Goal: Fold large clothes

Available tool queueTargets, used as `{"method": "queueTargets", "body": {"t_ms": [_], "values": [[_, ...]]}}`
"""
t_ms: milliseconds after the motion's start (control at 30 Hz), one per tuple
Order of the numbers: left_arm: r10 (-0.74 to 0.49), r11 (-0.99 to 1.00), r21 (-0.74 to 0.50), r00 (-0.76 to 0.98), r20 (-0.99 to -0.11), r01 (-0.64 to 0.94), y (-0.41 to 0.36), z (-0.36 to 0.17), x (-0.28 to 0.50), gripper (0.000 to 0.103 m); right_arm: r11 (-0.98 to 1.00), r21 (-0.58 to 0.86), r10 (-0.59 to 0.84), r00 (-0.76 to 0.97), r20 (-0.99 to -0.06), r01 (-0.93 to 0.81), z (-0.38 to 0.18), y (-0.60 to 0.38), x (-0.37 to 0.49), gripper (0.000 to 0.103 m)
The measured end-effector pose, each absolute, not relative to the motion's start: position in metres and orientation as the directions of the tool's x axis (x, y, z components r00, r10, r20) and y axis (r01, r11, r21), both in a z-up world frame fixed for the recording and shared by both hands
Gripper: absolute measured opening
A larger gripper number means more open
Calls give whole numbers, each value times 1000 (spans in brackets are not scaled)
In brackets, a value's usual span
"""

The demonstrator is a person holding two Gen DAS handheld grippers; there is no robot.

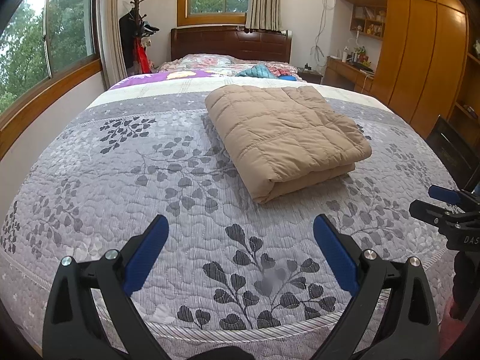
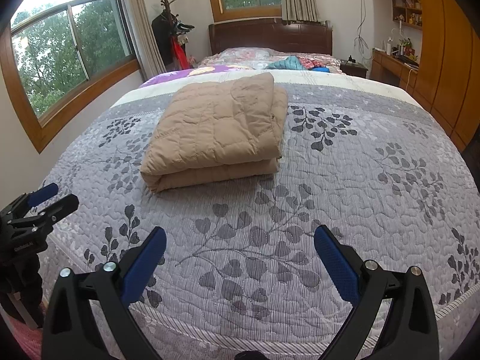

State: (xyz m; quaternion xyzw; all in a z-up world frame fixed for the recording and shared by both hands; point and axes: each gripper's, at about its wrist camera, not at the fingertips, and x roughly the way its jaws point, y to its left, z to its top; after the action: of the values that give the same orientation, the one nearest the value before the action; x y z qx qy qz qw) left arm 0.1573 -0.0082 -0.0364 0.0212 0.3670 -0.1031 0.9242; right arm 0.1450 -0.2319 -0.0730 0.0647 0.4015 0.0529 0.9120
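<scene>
Left gripper [image 1: 241,225]: nearest the left wrist camera; its two black arms with blue pads are spread wide and hold nothing, hovering over the near edge of the bed.
Right gripper [image 2: 240,237]: nearest the right wrist camera; likewise spread wide and empty, above the same near edge.
Each gripper seen from the other: the right one shows at the far right of the left wrist view [image 1: 444,207]; the left one shows at the far left of the right wrist view [image 2: 45,204]. Both appear with their fingers apart.
Bedspread [image 1: 120,186]: directly beneath and ahead of both tools; grey quilted cloth printed with dark leaf sprigs, with a striped border along the near edge.
Folded jacket [image 1: 285,138]: the task's thing, a tan quilted down garment folded into a thick rectangle. It lies on the bedspread well ahead of both tools, forward and to the right of the left gripper, forward and to the left of the right gripper [image 2: 216,132]. Neither tool touches it.
Folded edge: the rounded fold faces the tools, with layers stacked one on another.
Headboard [image 1: 231,43]: dark wood, far beyond the jacket.
Loose clothes [image 1: 258,71]: teal and patterned pieces near the headboard, well beyond the jacket.
Coat stand [image 1: 136,30]: far ahead to the left, hung with dark clothing.
Wardrobe [image 1: 420,45]: wooden, far ahead to the right.
</scene>
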Motion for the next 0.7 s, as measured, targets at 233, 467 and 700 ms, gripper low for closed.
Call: {"method": "queueTargets", "body": {"t_ms": [233,467,700], "values": [[-175,978,-36,709,-683,207,-8,-37,157,97,986,159,149,669,-728,-46,-74,-233,146,99],[-177,978,-40,708,-684,206,-7,-38,158,97,986,160,149,669,-728,-46,-74,-232,146,99],[-179,977,-39,706,-685,210,-7,-38,159,97,986,160,149,667,-730,-45,-76,-232,146,99]]}}
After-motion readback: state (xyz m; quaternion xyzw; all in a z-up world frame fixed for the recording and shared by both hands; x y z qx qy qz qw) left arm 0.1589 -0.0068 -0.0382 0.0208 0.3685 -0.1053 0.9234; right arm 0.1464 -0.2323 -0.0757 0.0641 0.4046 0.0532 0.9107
